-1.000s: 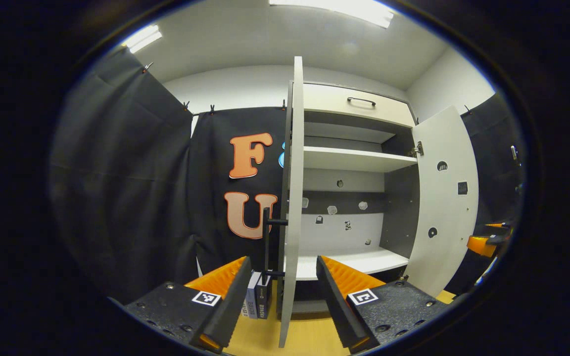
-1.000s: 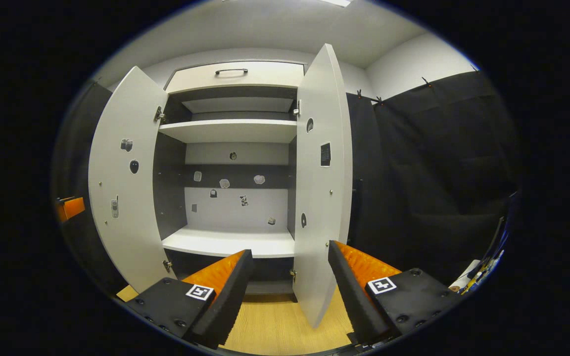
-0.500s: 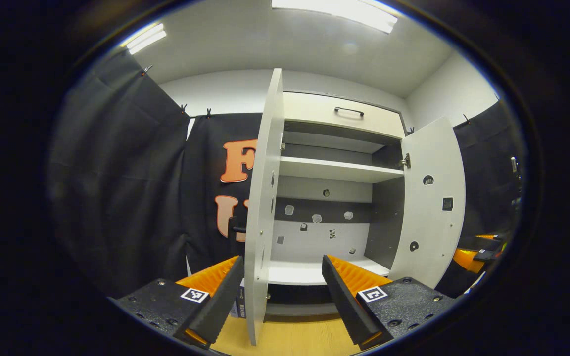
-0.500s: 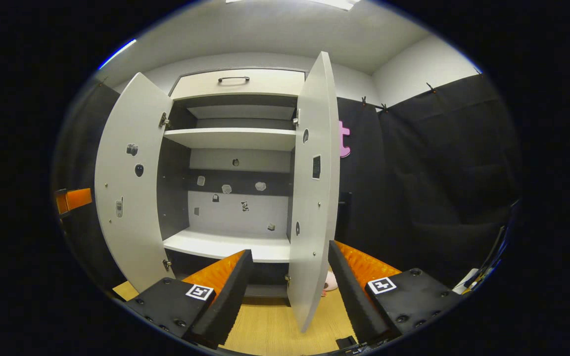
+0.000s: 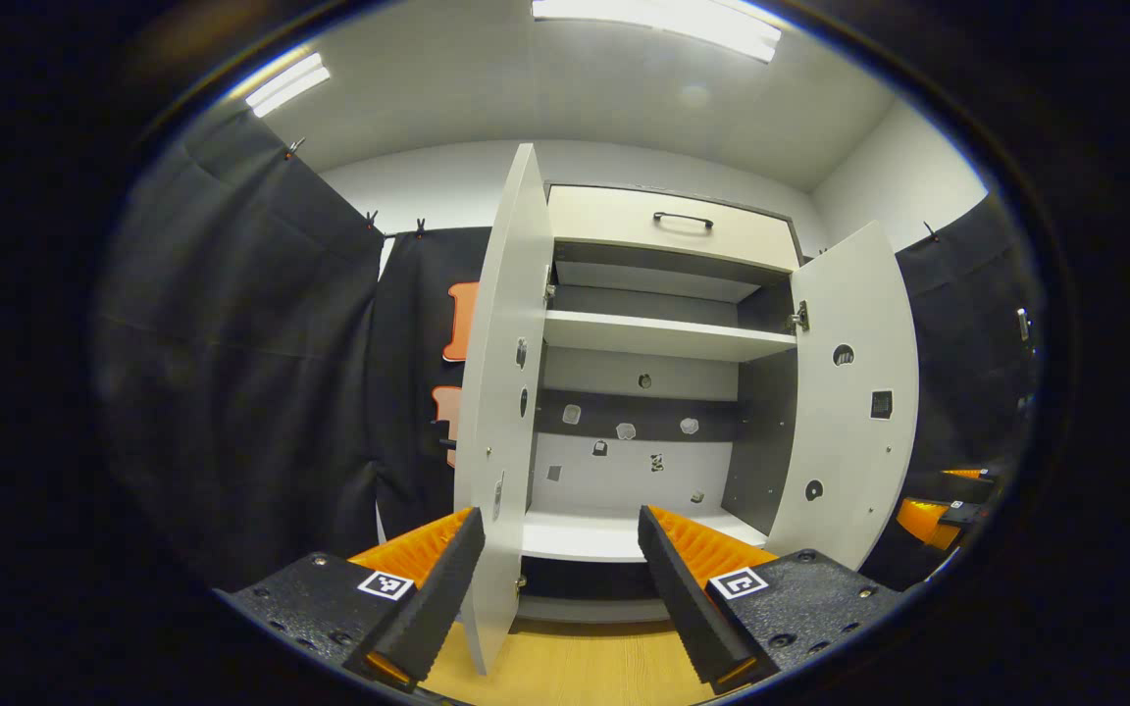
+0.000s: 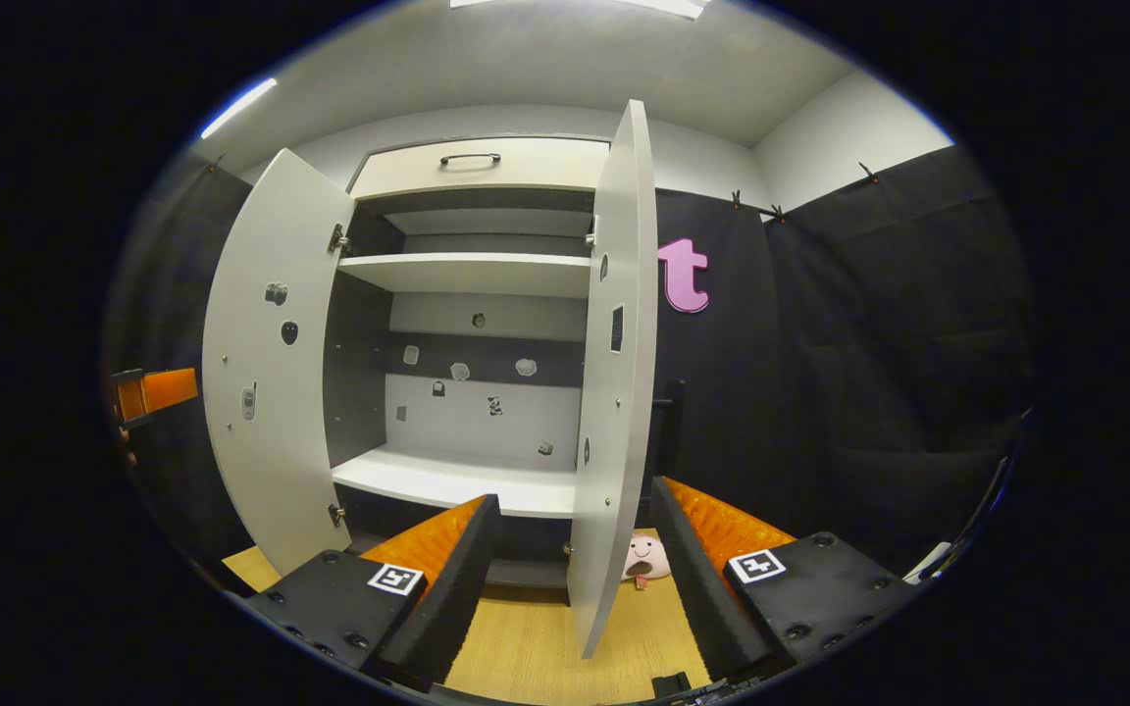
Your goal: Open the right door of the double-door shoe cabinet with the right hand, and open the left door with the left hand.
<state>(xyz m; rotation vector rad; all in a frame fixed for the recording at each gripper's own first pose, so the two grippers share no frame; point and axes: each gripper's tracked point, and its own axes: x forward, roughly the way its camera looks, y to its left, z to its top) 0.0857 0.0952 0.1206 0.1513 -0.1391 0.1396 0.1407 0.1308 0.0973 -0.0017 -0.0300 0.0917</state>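
Doors both open, wrapping up the swing

Cabinet (image 5: 668, 338) sits centre frame in both views, shelves exposed. In the left gripper view, the left door (image 5: 501, 392) stands nearly edge-on just left of centre, its lower edge between my left gripper (image 5: 555, 588) fingers, which are spread with nothing clamped. I can't tell if a finger touches the panel. The right door (image 5: 849, 392) is swung wide at centre right.

In the right gripper view, the right door (image 6: 609, 392) is edge-on at centre, its bottom corner between the parted fingers of the right gripper (image 6: 570, 579); not gripping either. Left door (image 6: 271, 373) hangs wide at left of frame, other gripper (image 6: 153, 390) at far left edge.

My read: task is essentially done. To finish clean:
- Nudge each panel outward with the inner finger only, no pinch.
- Follow the hinge arc; don't push straight or the edge slips off.
- Stop at hinge resistance, then back straight out.
- Mind the small plush toy (image 6: 645, 557) on the floor behind the right door.
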